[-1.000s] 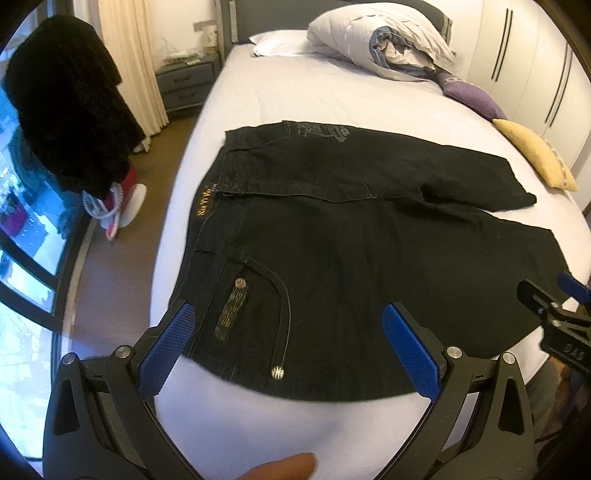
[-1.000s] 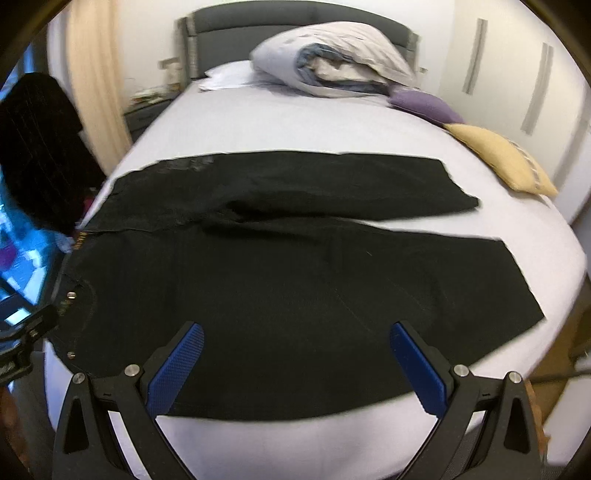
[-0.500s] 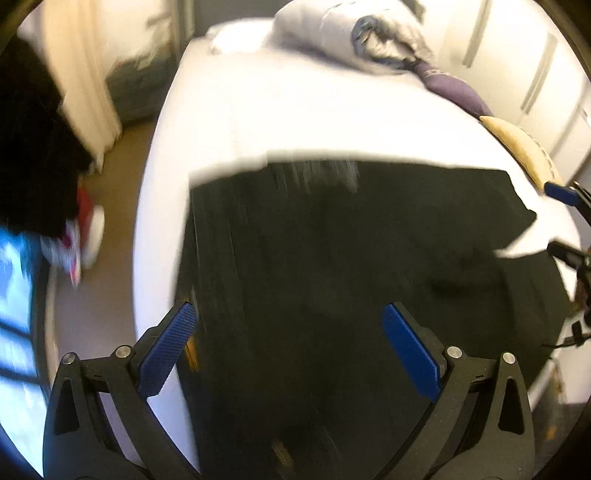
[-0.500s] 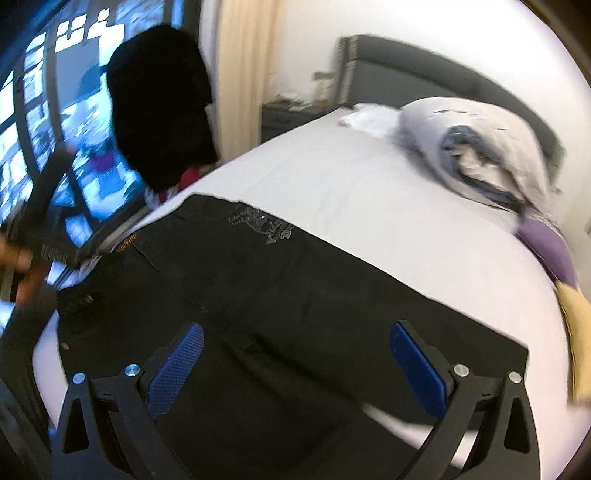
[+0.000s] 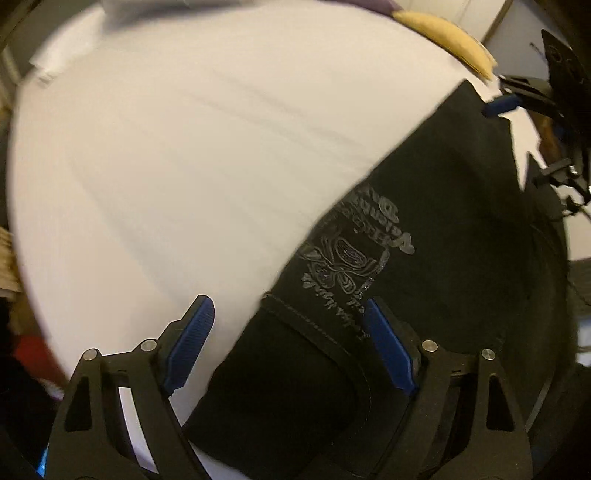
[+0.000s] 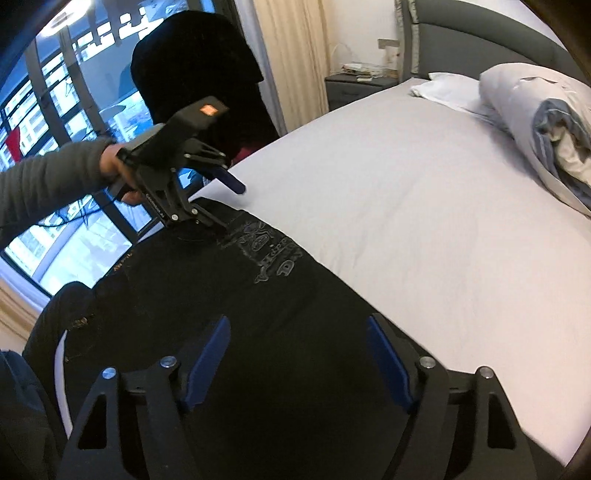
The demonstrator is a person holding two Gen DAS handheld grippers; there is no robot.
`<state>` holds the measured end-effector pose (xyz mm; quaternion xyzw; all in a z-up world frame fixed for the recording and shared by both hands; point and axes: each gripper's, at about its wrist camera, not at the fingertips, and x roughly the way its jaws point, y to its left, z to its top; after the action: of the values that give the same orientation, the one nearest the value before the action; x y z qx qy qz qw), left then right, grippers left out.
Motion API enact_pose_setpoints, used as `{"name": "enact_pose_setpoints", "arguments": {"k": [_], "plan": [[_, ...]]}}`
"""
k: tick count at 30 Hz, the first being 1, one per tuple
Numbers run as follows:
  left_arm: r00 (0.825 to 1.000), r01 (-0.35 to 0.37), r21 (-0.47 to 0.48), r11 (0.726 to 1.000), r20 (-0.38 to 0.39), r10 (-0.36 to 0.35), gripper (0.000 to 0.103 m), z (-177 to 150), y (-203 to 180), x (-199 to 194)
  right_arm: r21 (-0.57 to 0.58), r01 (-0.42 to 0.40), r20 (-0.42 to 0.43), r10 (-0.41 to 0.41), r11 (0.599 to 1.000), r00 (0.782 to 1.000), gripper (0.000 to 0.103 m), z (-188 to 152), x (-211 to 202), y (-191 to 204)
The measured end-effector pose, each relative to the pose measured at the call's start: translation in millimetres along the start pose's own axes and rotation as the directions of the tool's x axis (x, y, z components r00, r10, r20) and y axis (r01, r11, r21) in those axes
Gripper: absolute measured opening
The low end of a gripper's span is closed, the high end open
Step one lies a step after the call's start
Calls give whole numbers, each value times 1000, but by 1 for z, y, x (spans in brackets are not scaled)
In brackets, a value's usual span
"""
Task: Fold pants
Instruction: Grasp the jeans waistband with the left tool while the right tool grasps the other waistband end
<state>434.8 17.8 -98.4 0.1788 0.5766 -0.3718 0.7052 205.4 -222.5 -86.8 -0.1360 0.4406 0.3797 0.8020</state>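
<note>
Black pants (image 5: 424,221) lie flat on a white bed (image 5: 184,166), with a grey printed logo (image 5: 354,251) near the far waist corner. My left gripper (image 5: 291,339) is open, low over that waist corner, one finger over the sheet and one over the cloth. In the right wrist view it (image 6: 229,206) straddles the far edge of the pants (image 6: 258,332). My right gripper (image 6: 295,362) is open over the far leg's edge, empty. It also shows in the left wrist view (image 5: 517,103) at the leg's far end.
A rolled duvet (image 6: 535,118) and white pillow (image 6: 447,88) lie at the grey headboard (image 6: 498,33). A yellow cushion (image 5: 447,37) lies on the bed's far side. A black garment (image 6: 199,74) hangs by the window, near a curtain and nightstand (image 6: 354,85).
Both grippers have swung from the near side of the pants over to the far edge. The left came down at the far waist corner, the right at the far leg.
</note>
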Motion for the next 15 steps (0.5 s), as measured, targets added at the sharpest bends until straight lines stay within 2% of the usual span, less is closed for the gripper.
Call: {"name": "enact_pose_setpoints", "arguments": {"k": [3,5,7,9,11,15], "plan": [[997,22,27,999,-71,-20,83,5,9,24,-11,-57,-30,56,998,998,73,5,14,-13],[996,51,18,999,-72,-50,83,8,17,29,-19,-65,-48,64,998,997,72,8,19,-15],[996,70,-14,997,-61,-71,74,10,34,27,-26,-74,-74,72,997,995,71,12,24,-20],[996,74,-30,997,-48,-76,42,10,43,23,-43,-62,-98,58,997,994,69,17,31,-23],[995,95,-50,994,-39,-97,21,6,48,16,-59,-54,-119,47,997,992,63,20,38,-24],[999,32,-2,999,-5,-32,9,1,40,4,-105,-19,-175,0,994,985,49,34,55,-26]]}}
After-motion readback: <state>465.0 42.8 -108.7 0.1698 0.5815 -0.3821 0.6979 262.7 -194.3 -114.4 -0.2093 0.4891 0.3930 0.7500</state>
